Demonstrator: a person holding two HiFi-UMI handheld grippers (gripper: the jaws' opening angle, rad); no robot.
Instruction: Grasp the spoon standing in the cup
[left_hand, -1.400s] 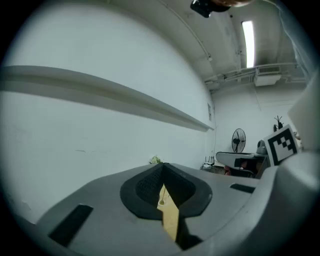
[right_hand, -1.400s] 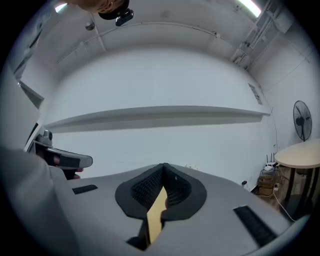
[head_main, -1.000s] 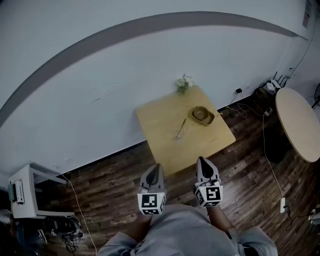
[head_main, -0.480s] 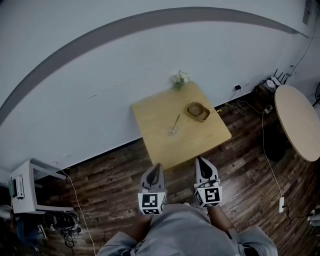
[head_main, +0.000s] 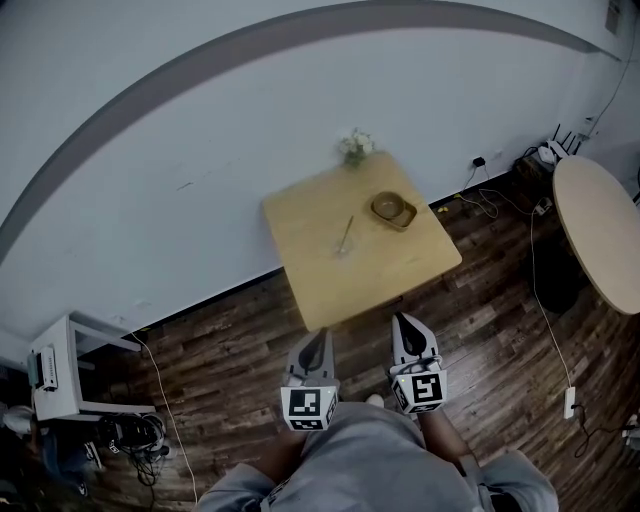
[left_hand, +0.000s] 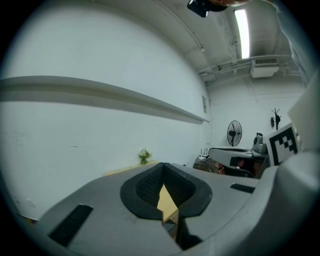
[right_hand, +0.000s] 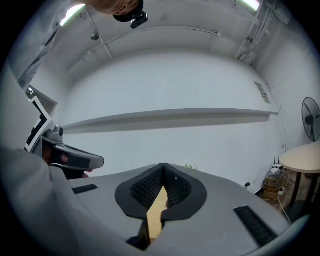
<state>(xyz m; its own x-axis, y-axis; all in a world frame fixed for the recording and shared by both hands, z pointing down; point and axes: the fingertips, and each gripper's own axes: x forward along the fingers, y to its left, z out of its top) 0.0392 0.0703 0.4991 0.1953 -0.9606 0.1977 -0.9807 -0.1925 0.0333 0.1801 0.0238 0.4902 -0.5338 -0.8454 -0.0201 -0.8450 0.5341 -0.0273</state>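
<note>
The left gripper (head_main: 314, 340) and right gripper (head_main: 406, 325) are hovering side by side close to the person's body, each with its jaws pressed together on nothing. The spoon (head_main: 346, 232) is standing tilted in a clear cup (head_main: 341, 249) mid-way across the square wooden table (head_main: 300, 270), near a brown bowl (head_main: 393, 209) and well apart from both grippers.

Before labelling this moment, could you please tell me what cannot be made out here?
Cup: head view, too small and far; outline unclear.
Spoon: gripper views, blocked by left claw and right claw.
Bowl contents: head view, too small.
Round table: head view, cut off by right edge.
</note>
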